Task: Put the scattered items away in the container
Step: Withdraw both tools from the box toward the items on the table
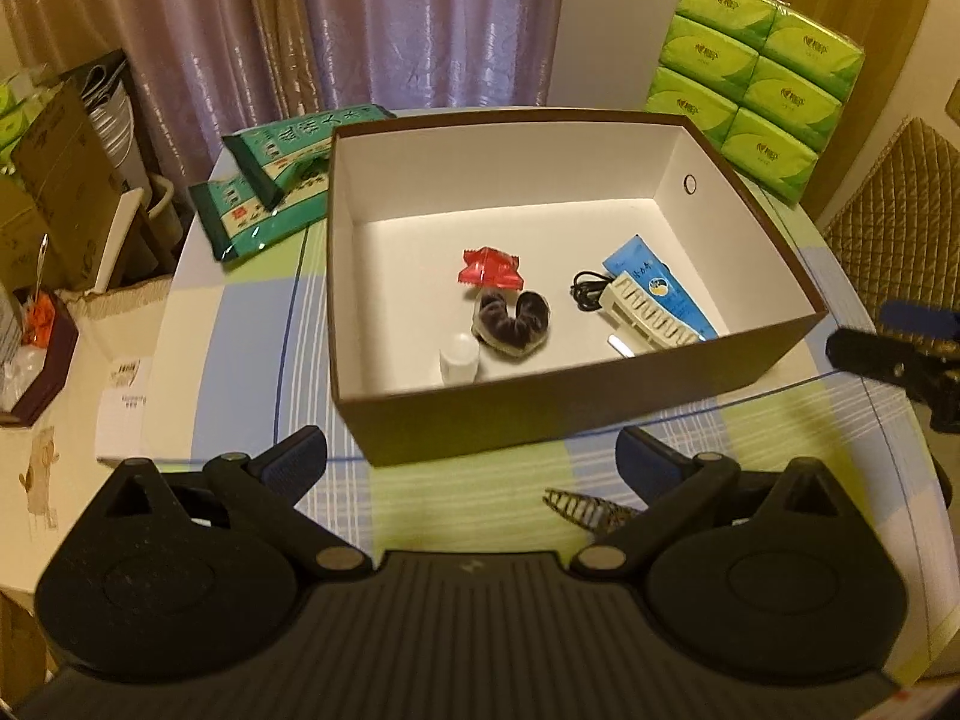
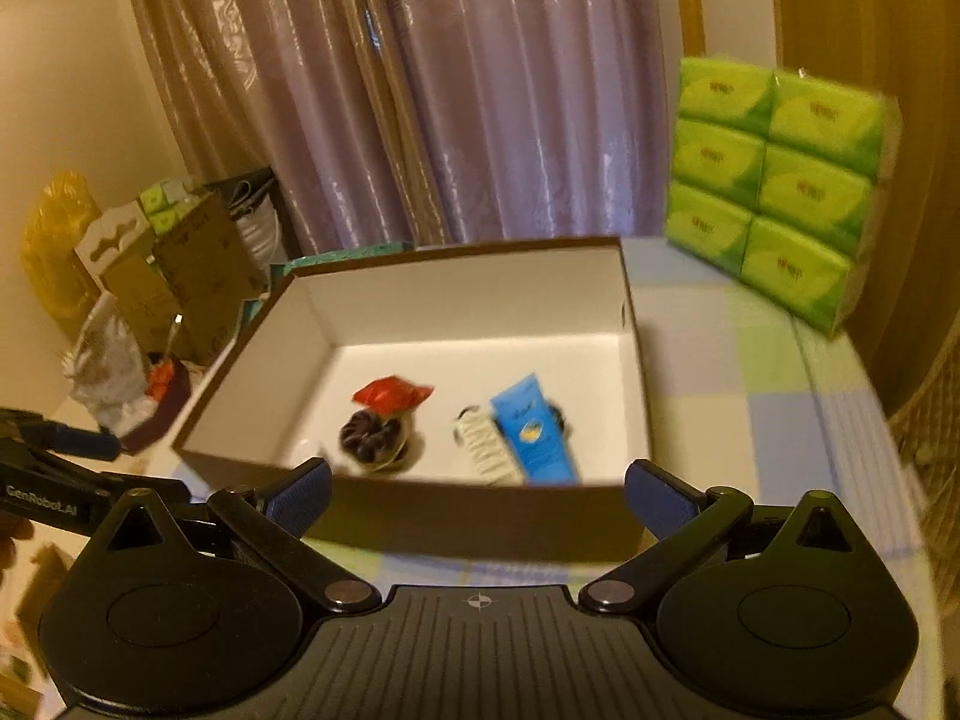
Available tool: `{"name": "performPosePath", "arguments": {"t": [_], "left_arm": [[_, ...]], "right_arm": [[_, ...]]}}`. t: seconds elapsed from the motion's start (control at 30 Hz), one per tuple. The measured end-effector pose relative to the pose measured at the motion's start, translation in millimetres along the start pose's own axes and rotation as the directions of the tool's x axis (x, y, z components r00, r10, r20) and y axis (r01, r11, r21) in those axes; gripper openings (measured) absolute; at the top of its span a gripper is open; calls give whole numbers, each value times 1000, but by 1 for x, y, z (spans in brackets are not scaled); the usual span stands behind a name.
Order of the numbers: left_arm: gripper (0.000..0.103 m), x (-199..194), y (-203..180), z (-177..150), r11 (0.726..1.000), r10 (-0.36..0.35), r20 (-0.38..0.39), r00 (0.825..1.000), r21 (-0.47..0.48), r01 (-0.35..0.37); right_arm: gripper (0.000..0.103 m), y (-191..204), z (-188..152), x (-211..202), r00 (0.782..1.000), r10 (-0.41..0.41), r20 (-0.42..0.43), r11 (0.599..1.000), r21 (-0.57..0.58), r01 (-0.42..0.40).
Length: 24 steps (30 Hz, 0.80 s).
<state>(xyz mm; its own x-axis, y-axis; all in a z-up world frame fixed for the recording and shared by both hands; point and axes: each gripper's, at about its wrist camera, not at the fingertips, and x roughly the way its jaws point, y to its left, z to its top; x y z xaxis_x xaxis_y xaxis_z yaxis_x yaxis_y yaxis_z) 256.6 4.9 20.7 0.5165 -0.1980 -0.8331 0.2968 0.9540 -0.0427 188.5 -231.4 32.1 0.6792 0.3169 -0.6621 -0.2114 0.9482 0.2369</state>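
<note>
A brown box (image 1: 540, 414) with a white inside stands on the checked table. In it lie a red candy wrapper (image 1: 489, 267), a dark scrunchie (image 1: 513, 318), a small white bottle (image 1: 459, 357), a black cable (image 1: 585, 291), a cream comb-like piece (image 1: 651, 312) and a blue tube (image 1: 666, 291). A dark hair claw clip (image 1: 585, 507) lies on the table in front of the box, just by my left gripper's right finger. My left gripper (image 1: 471, 459) is open and empty. My right gripper (image 2: 477, 495) is open and empty before the box (image 2: 480, 516); blue tube (image 2: 534, 429) shows inside.
Two green packets (image 1: 270, 186) lie left of the box. A stack of green tissue packs (image 1: 759, 75) stands at the back right. Cardboard boxes and a dish of clutter (image 1: 36, 336) sit off the table's left. A quilted chair back (image 1: 900, 204) is on the right.
</note>
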Motion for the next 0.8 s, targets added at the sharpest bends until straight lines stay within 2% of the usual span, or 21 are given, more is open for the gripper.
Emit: {"name": "performPosePath", "arguments": {"t": [0.4,0.8], "left_arm": [[101,-39,-13,-27,999,3,57,998,-32,-1],[101,-50,-18,-60,999,11,46,999,-48,-9]], "right_arm": [[101,11,-26,-32,998,65,0,996,58,-65],[101,19,-59,-41,997,60,-46,997,44,-58]]}}
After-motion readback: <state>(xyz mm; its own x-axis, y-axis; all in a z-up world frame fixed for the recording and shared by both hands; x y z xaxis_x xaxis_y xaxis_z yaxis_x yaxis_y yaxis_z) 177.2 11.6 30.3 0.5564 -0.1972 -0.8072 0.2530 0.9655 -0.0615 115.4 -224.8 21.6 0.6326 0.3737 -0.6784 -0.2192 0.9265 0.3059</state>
